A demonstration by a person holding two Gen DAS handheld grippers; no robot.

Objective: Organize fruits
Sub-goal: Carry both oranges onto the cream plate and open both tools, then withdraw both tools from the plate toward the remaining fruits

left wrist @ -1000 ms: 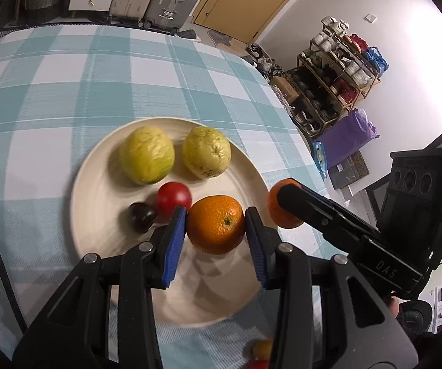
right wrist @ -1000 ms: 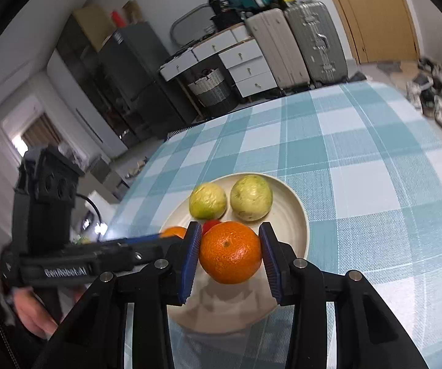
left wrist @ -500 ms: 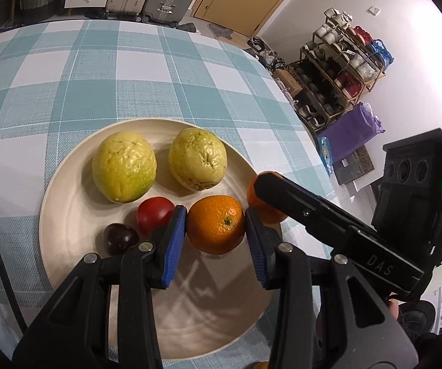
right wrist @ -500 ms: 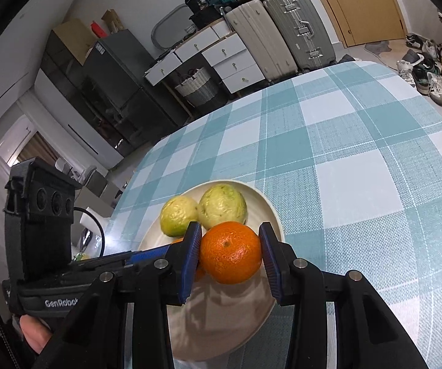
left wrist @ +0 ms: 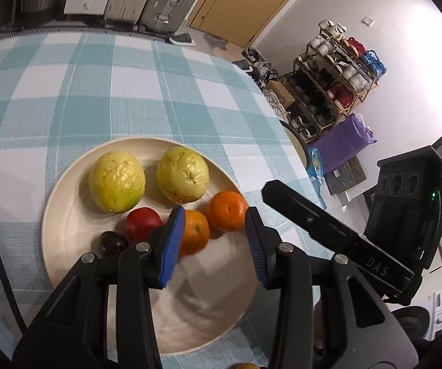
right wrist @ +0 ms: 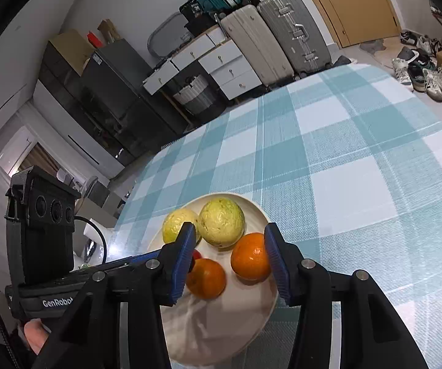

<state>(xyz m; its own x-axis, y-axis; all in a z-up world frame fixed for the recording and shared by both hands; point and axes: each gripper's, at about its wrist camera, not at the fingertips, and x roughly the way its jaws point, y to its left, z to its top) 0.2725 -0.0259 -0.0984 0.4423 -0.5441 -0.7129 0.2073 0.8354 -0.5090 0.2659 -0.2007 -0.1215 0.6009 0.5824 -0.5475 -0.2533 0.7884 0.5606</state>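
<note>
Left wrist view: both oranges sit on the plate (left wrist: 67, 203), one (left wrist: 193, 231) against the left fingers' (left wrist: 171, 243) blue pad, other (left wrist: 227, 211) between them. Both grippers gape wide, holding nothing. Oranges look firm, round, roll-prone, so I'd pinch across the widest middle.

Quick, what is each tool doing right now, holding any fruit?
Left tool: open, holding nothing; an orange sits on the plate between its fingers.
Right tool: open, holding nothing.
</note>
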